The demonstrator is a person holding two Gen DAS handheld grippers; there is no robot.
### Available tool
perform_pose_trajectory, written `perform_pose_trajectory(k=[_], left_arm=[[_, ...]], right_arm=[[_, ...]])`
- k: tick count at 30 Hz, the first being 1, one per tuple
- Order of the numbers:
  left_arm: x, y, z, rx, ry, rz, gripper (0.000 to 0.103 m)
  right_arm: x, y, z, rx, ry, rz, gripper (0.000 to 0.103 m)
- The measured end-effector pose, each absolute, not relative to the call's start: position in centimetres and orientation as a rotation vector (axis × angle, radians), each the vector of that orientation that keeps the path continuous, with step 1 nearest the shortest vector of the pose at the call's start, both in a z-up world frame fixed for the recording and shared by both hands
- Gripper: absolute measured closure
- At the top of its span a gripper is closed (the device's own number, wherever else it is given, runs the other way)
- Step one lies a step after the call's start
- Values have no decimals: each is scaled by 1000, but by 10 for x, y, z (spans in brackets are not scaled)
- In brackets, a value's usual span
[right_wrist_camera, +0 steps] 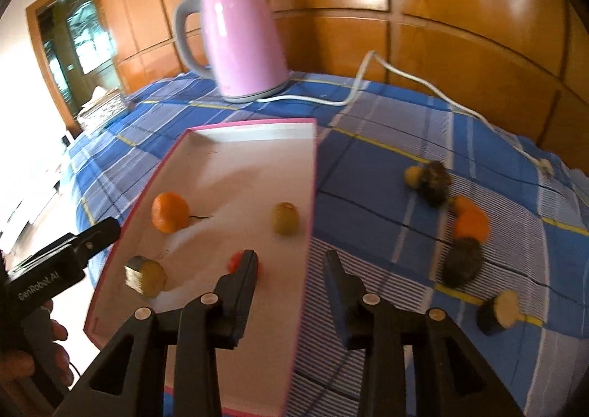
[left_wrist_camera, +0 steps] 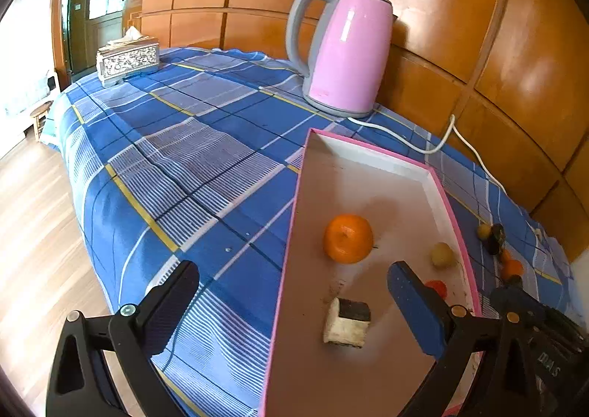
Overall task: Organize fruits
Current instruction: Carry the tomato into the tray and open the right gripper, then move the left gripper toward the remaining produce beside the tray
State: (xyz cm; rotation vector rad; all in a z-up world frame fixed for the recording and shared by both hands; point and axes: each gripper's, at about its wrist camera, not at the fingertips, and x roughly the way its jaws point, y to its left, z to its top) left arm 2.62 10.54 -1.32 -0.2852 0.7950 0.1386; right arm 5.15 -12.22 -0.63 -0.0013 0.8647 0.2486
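**plaidfan:** Black right gripper (right_wrist_camera: 291, 292) nearest the lens, jaws a little apart with nothing between them, straddling the pink rim of the tray (right_wrist_camera: 311, 196). My guess is it's just let the small red fruit (right_wrist_camera: 235, 262) go, since that sits right by its left finger inside the tray.

**trayguy:** Makes sense. The left gripper (left_wrist_camera: 294, 303) is spread wide and empty too, hanging over the tray's near corner with one finger over the cloth (left_wrist_camera: 147, 159). Looks parked out of the way to me, not steadying anything.

**plaidfan:** What's actually in the tray?

**trayguy:** A cut piece with dark skin (left_wrist_camera: 348, 323) closest, then the red one, then an orange (left_wrist_camera: 348, 238) and a small yellow-green fruit (left_wrist_camera: 441, 254). Spaced out, not touching.

**plaidfan:** So roughly half done? There's still a loose bunch (right_wrist_camera: 460, 229) on the cloth to the right of the tray: dark ones, orange ones, a cut slice. Too blurry to name them.

**trayguy:** Yeah, that side's within the right gripper's reach. Further back, the pink kettle (left_wrist_camera: 349, 49) stands on the desk by the wood wall, its cord trailing near the pile, which could snag.
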Motion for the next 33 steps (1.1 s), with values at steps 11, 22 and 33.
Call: perform_pose_trajectory(k=[11, 22, 33], left_arm=[[25, 96, -13, -275, 800, 105, 0], [25, 92, -13, -317, 786, 41, 0], [40, 68, -2, -294, 826, -69, 0]], right_arm=[[32, -179, -9, 44, 824, 40, 66], [7, -278, -18, 177, 807, -258, 66], [-24, -358, -37, 241, 816, -526, 66]])
